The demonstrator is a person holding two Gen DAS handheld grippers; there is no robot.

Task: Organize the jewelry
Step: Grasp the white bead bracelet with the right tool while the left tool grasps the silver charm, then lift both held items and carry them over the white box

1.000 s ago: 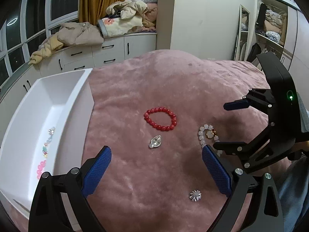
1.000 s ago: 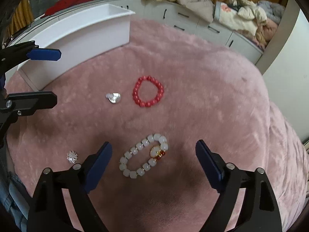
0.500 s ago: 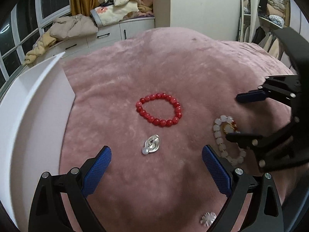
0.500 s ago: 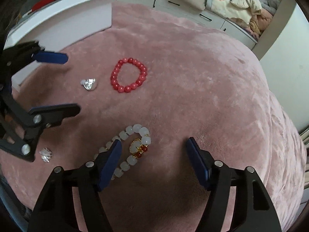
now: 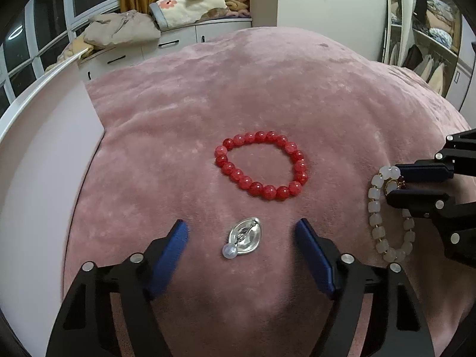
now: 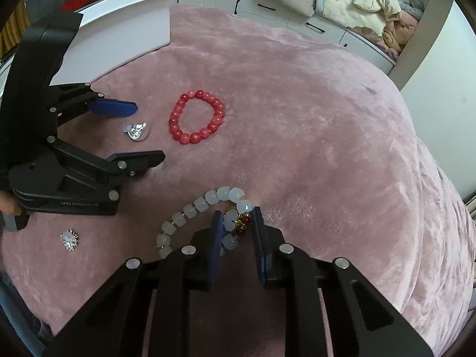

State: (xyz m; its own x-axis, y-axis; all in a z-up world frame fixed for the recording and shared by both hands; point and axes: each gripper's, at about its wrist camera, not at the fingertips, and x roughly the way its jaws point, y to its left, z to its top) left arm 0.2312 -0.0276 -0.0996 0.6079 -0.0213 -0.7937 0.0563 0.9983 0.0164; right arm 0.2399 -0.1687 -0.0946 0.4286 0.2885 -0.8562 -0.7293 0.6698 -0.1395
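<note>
On the pink plush bed lie a red bead bracelet, a silver pearl brooch, a white bead bracelet and a small silver snowflake brooch. My left gripper is open, its blue pads on either side of the silver pearl brooch. My right gripper has closed onto the white bracelet's charm end, which lies on the bed between its pads.
A white storage bin stands at the left of the bed. White drawers piled with clothes line the far wall. A wardrobe stands at the right.
My left gripper moved forward and down around the silver pearl brooch. My right gripper moved forward and narrowed from wide open onto the white bracelet's charm end.
</note>
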